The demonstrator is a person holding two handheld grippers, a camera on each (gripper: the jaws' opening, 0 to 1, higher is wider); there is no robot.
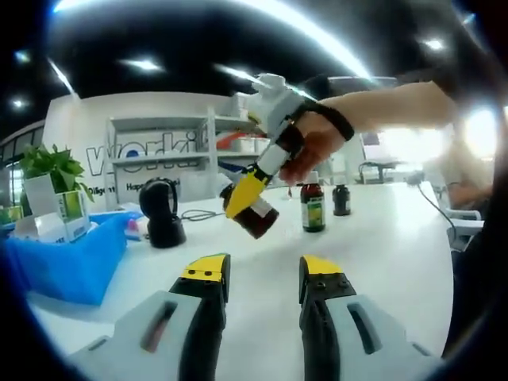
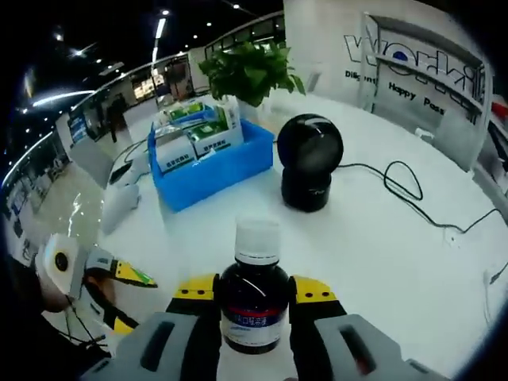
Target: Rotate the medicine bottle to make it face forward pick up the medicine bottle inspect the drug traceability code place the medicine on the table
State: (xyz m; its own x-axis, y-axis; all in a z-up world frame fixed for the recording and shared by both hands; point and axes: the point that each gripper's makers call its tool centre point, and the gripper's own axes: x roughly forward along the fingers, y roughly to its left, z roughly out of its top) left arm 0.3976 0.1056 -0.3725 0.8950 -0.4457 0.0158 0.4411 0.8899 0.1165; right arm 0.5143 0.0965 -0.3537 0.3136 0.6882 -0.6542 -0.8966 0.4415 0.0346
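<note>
**A:** How far along does this look?

**B:** Mid-task, I'd judge. The medicine bottle (image 2: 255, 298) is off the white table (image 2: 397, 254), clamped between the jaws of the right gripper (image 2: 255, 295) and held tilted above the tabletop, its white cap pointing toward the black dome-shaped device (image 2: 309, 171). Pick-up seems done; the code check is probably under way, and setting it down is left.

**A:** And the other tool?

**B:** The left gripper (image 1: 264, 274) holds nothing, its jaws standing apart over bare table.

**A:** Containers, biggest first?

**B:** The blue bin (image 2: 210, 171) holds several white-and-green medicine boxes (image 2: 198, 143), with a potted plant (image 2: 250, 71) just behind. Two smaller brown bottles (image 1: 313, 205) stand upright on the table, capped; what's inside I can't tell. The held bottle is dark glass, capped, contents not visible.
</note>
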